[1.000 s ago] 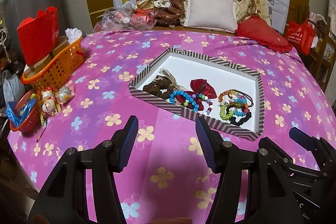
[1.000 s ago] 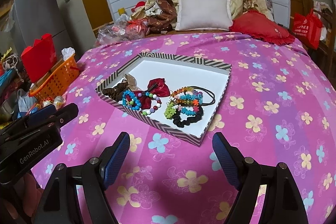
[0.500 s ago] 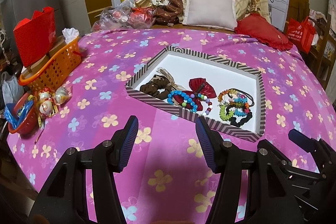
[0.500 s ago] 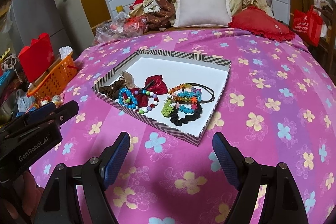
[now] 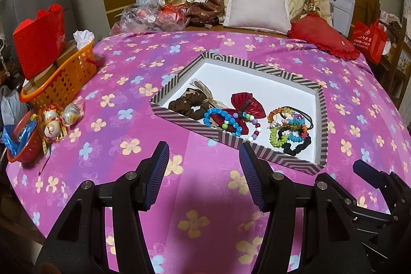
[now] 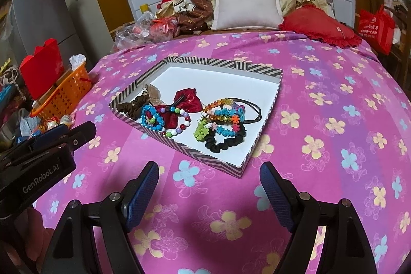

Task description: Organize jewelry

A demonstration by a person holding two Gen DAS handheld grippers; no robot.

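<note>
On the pink flowered bedspread [image 6: 321, 145] sits the striped tray [image 6: 213, 66], with bead bracelets [image 6: 164, 120], red bow [image 6: 187, 100] and scrunchies heaped inside. Left gripper [image 5: 204, 171] and right gripper [image 6: 209, 193] hover just short of it, both spread wide, gripping nothing.

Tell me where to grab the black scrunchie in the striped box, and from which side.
Probably pinch the black scrunchie on its near arc, coming down from above. It lies flat in the near corner of the striped box, whose wall rules out a level approach. Its far part lies under the bright bead bracelets; the near arc is bare. The right gripper is open and faces that corner.
</note>
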